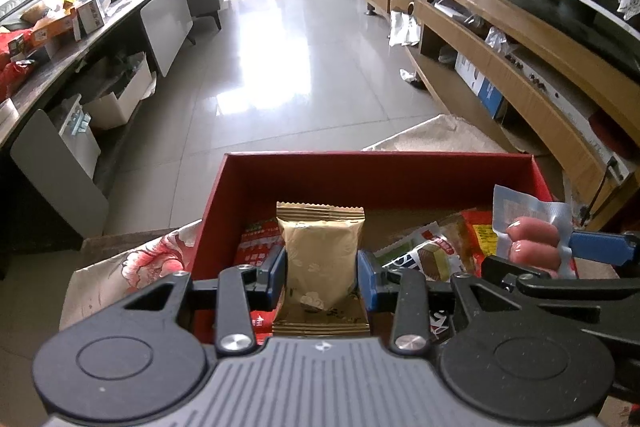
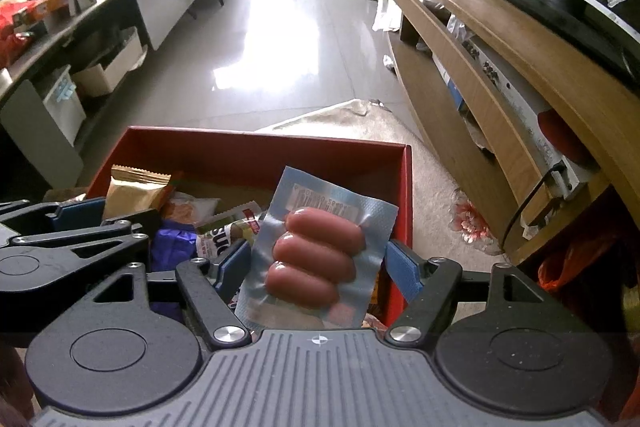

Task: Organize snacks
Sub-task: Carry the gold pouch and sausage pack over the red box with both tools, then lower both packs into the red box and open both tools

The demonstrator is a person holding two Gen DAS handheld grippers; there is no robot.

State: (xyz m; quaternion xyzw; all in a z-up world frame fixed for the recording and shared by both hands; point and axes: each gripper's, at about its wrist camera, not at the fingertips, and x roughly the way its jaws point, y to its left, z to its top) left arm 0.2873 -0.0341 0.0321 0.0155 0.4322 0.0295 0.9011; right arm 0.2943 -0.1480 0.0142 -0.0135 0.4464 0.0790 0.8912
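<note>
A red box [image 1: 224,195] [image 2: 256,151] holds several snack packs. My left gripper [image 1: 322,269] is shut on a gold-tan snack packet [image 1: 320,251], held upright over the box's near side; the packet also shows in the right wrist view [image 2: 134,193]. My right gripper [image 2: 316,263] is shut on a clear vacuum pack of pink sausages [image 2: 316,255], held over the box's right part; the pack shows in the left wrist view [image 1: 532,235]. The two grippers are side by side, the left one to the left.
The box stands on a floral cloth [image 1: 132,267] [image 2: 468,223]. A wooden TV cabinet [image 1: 520,39] [image 2: 500,39] runs along the right. A dark counter with clutter [image 1: 52,27] and white bins [image 2: 64,99] lines the left. Tiled floor [image 1: 288,59] lies ahead.
</note>
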